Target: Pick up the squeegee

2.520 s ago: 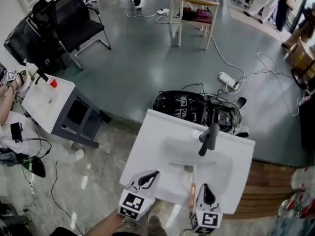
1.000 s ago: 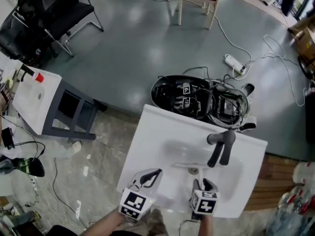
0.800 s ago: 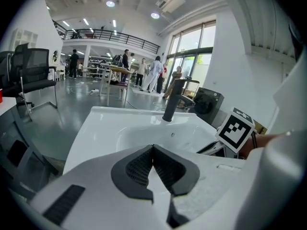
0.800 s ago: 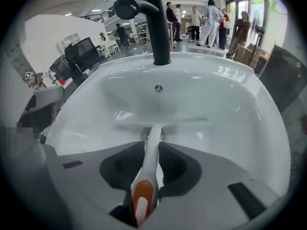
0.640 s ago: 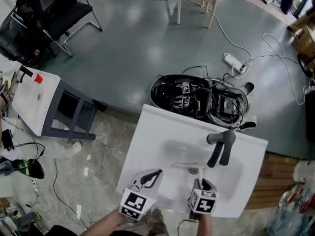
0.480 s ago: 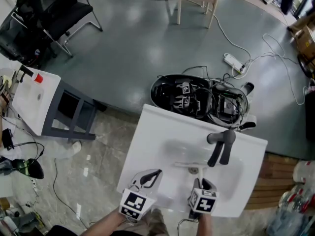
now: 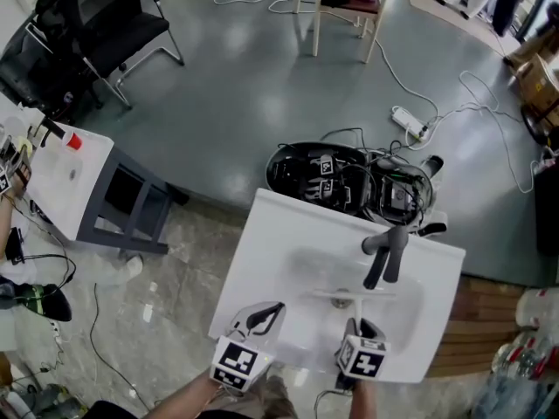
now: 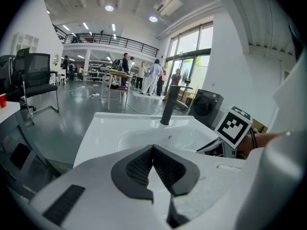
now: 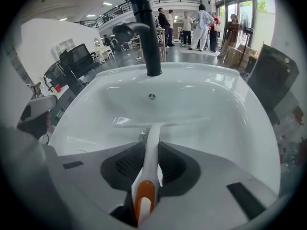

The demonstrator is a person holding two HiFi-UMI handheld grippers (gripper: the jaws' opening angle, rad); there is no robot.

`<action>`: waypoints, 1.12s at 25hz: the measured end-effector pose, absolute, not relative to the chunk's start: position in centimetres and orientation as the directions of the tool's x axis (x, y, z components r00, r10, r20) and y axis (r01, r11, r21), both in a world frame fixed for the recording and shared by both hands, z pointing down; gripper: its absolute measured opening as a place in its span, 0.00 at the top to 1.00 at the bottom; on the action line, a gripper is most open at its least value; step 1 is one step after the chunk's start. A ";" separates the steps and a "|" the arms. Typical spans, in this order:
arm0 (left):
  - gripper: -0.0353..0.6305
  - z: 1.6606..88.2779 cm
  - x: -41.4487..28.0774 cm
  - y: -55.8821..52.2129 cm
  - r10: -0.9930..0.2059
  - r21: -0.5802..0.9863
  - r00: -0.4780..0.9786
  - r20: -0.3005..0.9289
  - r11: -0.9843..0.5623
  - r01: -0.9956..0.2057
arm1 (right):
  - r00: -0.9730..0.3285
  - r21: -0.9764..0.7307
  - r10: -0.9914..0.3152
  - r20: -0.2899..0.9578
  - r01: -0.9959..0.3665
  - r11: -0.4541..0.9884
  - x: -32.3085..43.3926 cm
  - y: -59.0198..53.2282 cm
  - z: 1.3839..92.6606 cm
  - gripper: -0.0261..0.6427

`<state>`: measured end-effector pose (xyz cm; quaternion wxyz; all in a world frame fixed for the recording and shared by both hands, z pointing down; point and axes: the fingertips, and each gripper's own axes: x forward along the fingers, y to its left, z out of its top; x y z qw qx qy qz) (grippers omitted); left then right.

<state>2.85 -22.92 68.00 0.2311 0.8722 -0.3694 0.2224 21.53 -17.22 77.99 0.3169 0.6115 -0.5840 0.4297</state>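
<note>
**Head view with both gripper views.** The squeegee (image 9: 152, 139) lay in the white sink (image 7: 279, 251). Its blade was stretched across the basin floor, and its white, orange-tipped handle was clamped between the narrowed jaws of the right gripper (image 9: 152, 164). The left gripper (image 8: 153, 163) was held at 9 o'clock of the right one, over the sink's near rim, with its jaws pressed together and empty.

A black tap (image 7: 383, 253) stood at 12 o'clock of the blade, close behind it. Beyond the sink, also at 12 o'clock, a black tub of cables (image 7: 319, 177) was set on the floor, with a power strip (image 7: 406, 122) at 1 o'clock.

In the earliest frame the handle had lain bare at 9 o'clock of the right gripper; here it was enclosed by the jaws.

The far floor was smooth and grey, and the near strip was pale marbled tile. A small white stand (image 7: 65, 182) bearing a red cup (image 7: 73, 142) was seen at 9 o'clock, an office chair (image 7: 113, 33) at 10 o'clock and a wooden chair (image 7: 345, 11) at 12 o'clock.
</note>
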 end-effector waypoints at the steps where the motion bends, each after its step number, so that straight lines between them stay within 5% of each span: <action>1: 0.94 67.6 2.9 -22.8 -0.545 0.233 0.630 0.554 -0.625 -0.745 | -0.049 -0.113 -0.449 0.892 -0.987 -0.116 21.6 -17.2 77.5 0.84; 28: 0.94 52.0 1.1 -16.4 -0.683 0.115 0.645 0.343 -0.650 -0.751 | -0.007 -0.141 -0.753 0.658 -0.983 -0.114 21.3 -12.2 58.2 0.84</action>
